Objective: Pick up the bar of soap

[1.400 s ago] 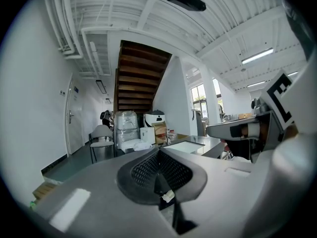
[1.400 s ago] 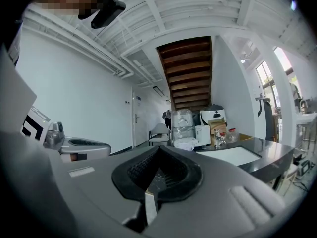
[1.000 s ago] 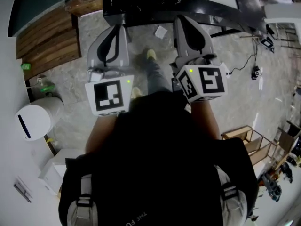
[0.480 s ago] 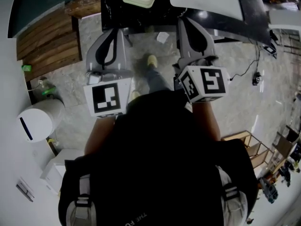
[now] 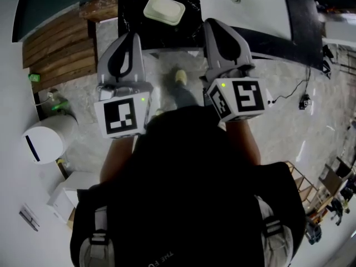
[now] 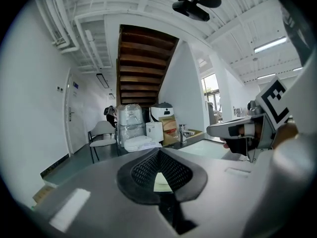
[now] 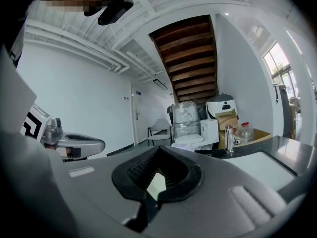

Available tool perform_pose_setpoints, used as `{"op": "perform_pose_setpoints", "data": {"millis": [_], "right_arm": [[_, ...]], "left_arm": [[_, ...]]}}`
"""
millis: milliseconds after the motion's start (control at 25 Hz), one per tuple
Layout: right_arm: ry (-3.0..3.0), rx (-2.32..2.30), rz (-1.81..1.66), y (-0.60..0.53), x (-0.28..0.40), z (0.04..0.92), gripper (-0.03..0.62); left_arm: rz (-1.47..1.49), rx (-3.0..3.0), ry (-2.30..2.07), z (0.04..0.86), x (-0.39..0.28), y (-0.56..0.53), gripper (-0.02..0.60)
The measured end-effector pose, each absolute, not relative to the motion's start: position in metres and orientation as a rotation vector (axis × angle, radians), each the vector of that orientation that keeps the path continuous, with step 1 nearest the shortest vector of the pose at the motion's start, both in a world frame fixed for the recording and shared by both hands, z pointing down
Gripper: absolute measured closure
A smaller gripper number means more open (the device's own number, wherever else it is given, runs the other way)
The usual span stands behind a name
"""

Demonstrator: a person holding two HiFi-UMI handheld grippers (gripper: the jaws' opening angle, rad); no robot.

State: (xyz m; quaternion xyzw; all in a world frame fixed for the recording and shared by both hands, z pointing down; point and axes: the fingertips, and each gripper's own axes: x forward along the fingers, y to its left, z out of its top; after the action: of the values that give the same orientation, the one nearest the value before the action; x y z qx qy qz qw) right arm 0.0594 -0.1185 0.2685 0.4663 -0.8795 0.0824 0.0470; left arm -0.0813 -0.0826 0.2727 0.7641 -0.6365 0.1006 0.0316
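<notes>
Since the earlier frame you are carrying both grippers forward, and in the head view the bar of soap is coming fully into sight on the black counter. It is lying just ahead of the left gripper and left of the white sink, while the right gripper is reaching the counter edge. You are probably dealing with a light, stiff, slick bar, so its long sides are looking like the place to pinch. In the left gripper view the jaws are sitting clenched on nothing, with a wooden staircase looming beyond. In the right gripper view the jaws are likewise pressing together empty, facing a chair and wrapped boxes in a white room.
</notes>
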Motion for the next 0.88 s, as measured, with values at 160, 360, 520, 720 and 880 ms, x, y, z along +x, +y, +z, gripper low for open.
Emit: {"op": "perform_pose_setpoints", "data": {"millis": [160, 360, 520, 720, 880], "right_arm": [[-2.703, 1.397, 0.274, -0.140, 0.065, 0.271, 0.582], [-2.736, 1.354, 0.290, -0.165, 0.067, 0.272, 0.582], [-2.753, 1.333, 0.287, -0.180, 0.070, 0.269, 0.582], [-2.769, 1.302, 0.287, -0.194, 0.072, 0.268, 0.582], [-2.784, 1.289, 0.294, -0.205, 0.073, 0.266, 0.580]], "left_arm": [[0.329, 2.335, -1.981, 0.273, -0.075, -0.102, 0.583], [0.329, 2.314, -2.023, 0.271, -0.072, -0.126, 0.583], [0.328, 2.303, -2.043, 0.266, -0.067, -0.138, 0.583], [0.347, 2.290, -2.054, 0.266, -0.063, -0.150, 0.581], [0.353, 2.293, -2.069, 0.262, -0.059, -0.159, 0.581]]}}
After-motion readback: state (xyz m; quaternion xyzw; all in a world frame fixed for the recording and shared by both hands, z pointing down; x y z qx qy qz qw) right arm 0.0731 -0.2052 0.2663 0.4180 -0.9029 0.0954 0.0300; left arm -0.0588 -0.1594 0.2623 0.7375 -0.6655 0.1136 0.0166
